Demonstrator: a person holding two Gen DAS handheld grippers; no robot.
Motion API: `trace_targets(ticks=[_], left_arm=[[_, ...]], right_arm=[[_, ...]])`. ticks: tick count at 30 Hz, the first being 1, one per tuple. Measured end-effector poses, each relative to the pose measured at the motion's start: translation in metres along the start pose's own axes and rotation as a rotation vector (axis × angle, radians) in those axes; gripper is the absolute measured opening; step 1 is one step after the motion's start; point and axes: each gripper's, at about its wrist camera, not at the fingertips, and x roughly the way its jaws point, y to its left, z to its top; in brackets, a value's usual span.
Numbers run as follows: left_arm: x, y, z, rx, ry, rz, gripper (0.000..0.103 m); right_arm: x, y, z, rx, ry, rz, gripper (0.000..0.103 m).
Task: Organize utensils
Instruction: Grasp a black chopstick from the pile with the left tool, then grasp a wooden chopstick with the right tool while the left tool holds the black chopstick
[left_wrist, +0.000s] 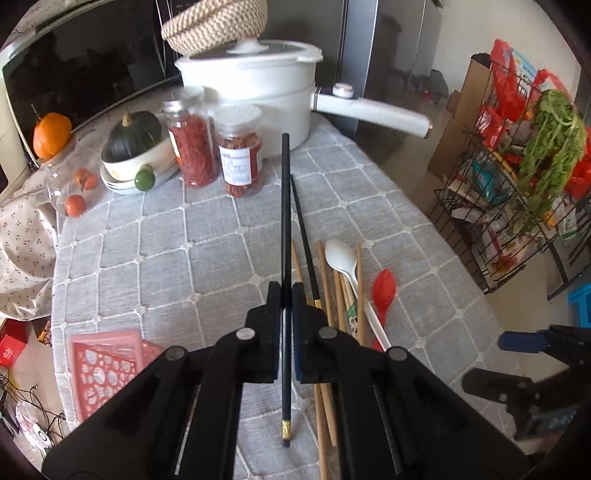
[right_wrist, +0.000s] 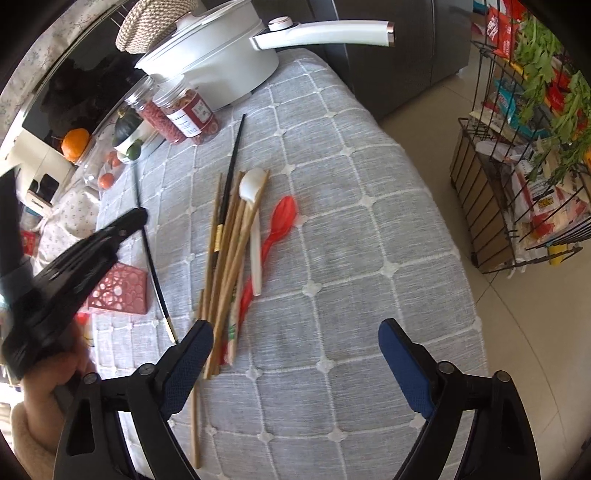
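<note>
- Black and slim, one chopstick (left_wrist: 285, 221) is pinched between the pads of the left gripper (left_wrist: 285, 295), its gold-banded end pointing back toward the handle and its tip reaching out toward the jars.
- From the right wrist view the same chopstick (right_wrist: 153, 269) is lifted off the cloth, slanting above the bench (right_wrist: 369, 258) with the left gripper (right_wrist: 125, 221) clamped around it.
- The right gripper (right_wrist: 295, 339) hangs over the near edge of the bench with its blue-padded fingers spread wide and nothing between them.
- A second black chopstick (right_wrist: 231, 173) lies on the grey checked cloth, its far end near the jars and its gold band among the wooden ones.
- The bamboo chopsticks (right_wrist: 225, 258) lie in a loose fan, just left of the spoons and crossing one another.
- A white spoon (right_wrist: 253, 206) rests bowl away from me, overlapping the bamboo chopsticks; a red spoon (right_wrist: 280, 218) lies just beside it on the right, its handle passing under the white one.
- A pink perforated basket (right_wrist: 122, 291) sits at the left edge of the bench, left of the pile.
- At the far end stand two jars (left_wrist: 218, 147) of red contents, touching or nearly so, in front of a white pot (left_wrist: 251, 88).
</note>
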Motion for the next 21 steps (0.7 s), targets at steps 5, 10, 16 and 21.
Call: trace_targets(ticks=[5, 10, 16, 21], left_arm=[[-0.047, 0.019, -0.015, -0.028, -0.07, -0.034, 0.006], [-0.082, 0.034, -0.038, -0.047, -0.111, -0.035, 0.006], [-0.106, 0.047, -0.059, -0.095, -0.138, -0.076, 0.006], [-0.119, 0.049, -0.068, -0.069, -0.165, -0.034, 0.006]], right_arm=[[0.005, 0.011, -0.003, 0.003, 0.003, 0.052, 0.072], [0.025, 0.036, -0.008, -0.018, 0.064, 0.127, 0.05], [0.05, 0.073, -0.015, -0.063, 0.119, 0.173, 0.027], [0.077, 0.093, -0.022, -0.085, 0.174, 0.162, 0.019]])
